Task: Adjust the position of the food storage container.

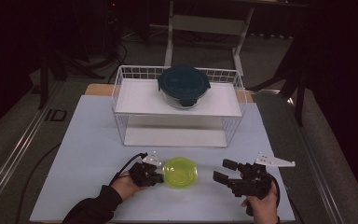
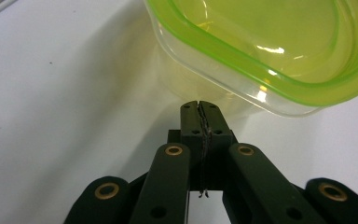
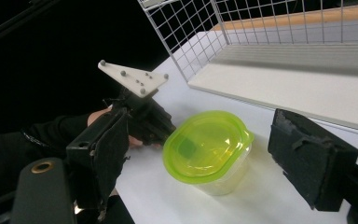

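Note:
A clear tub with a lime-green lid [image 1: 180, 171] stands on the white table near the front edge. My left gripper [image 1: 159, 178] lies at the tub's left side, its jaws pressed shut with nothing between them. In the left gripper view the closed tips [image 2: 199, 107] point at the tub's clear wall [image 2: 223, 93] just under the lid's rim, and I cannot tell if they touch it. My right gripper [image 1: 223, 170] hovers right of the tub, open wide. In the right gripper view the tub [image 3: 206, 145] sits ahead between the spread jaws, with the left gripper [image 3: 144, 122] behind it.
A white wire rack [image 1: 121, 100] with two shelves stands at the back of the table. A glass container with a dark teal lid [image 1: 183, 85] rests on its upper shelf. The lower shelf [image 1: 175, 136] is bare. Dark floor and stands surround the table.

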`<move>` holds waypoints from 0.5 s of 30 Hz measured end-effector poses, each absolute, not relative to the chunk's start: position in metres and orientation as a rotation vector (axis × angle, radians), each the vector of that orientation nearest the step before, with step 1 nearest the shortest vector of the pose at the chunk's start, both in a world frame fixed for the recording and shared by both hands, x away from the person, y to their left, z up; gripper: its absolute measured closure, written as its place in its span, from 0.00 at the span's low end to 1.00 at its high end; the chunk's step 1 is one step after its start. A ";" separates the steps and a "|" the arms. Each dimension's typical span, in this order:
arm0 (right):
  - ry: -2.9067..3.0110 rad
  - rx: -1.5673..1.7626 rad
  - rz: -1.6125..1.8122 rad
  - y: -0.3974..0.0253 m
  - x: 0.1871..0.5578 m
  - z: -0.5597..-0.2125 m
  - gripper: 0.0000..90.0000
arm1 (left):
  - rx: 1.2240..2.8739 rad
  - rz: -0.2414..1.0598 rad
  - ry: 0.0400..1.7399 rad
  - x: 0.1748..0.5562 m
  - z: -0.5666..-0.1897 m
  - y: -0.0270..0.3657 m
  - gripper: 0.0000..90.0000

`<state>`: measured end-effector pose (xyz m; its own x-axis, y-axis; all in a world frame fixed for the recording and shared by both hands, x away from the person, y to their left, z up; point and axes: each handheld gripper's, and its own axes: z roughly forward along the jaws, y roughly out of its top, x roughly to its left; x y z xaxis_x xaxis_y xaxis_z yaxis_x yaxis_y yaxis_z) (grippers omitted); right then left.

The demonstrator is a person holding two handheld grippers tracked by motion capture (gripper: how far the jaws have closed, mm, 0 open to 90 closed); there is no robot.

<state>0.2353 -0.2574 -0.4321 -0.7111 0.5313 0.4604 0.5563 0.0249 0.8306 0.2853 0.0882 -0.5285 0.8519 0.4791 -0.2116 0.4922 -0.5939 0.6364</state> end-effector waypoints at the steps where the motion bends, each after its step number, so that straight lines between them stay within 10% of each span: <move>1: -2.235 -1.185 -1.828 -0.257 0.235 -0.432 0.22 | 2.300 -0.028 0.703 0.285 -0.528 0.089 0.99; 9: -2.260 -1.182 -1.818 -0.255 0.235 -0.433 0.22 | 2.227 -0.041 0.717 0.280 -0.518 0.113 0.97; 15: -2.294 -1.180 -1.791 -0.251 0.236 -0.436 0.22 | 2.124 -0.040 0.773 0.270 -0.499 0.131 0.62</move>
<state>0.2361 -0.2515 -0.4361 -0.7178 0.5483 0.4291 0.5493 0.0674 0.8329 0.2701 0.1310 -0.4986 0.8083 0.5120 -0.2907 0.5391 -0.4451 0.7150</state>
